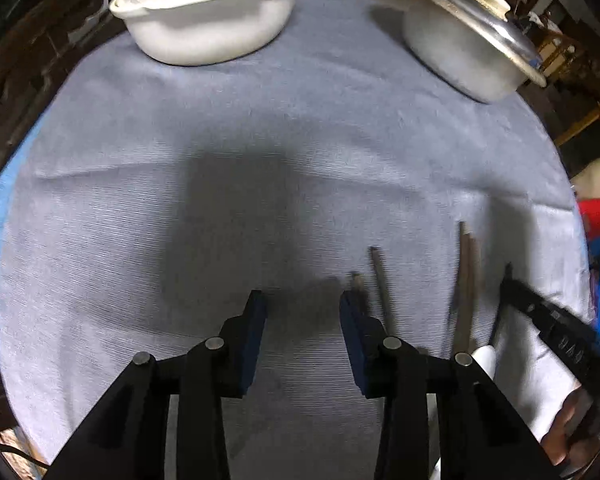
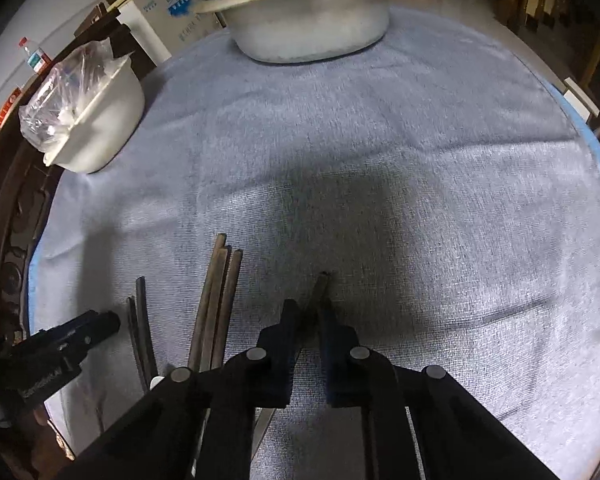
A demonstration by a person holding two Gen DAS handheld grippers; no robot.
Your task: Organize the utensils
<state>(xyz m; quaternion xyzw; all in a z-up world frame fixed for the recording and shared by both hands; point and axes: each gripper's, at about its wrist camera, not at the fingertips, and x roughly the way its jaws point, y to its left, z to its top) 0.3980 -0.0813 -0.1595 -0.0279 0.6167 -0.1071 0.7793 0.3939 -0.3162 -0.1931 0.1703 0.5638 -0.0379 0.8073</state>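
Dark, slender chopsticks lie on the blue-grey towel, all pointing roughly toward the metal pot at its far edge. A bundle of three brown chopsticks lies side by side, touching. Left of it lie two thinner black chopsticks. To its right, a single chopstick is clamped between gripper pads.

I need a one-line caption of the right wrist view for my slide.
Right gripper shut on one dark chopstick over the blue-grey cloth; more chopsticks lie to its left.
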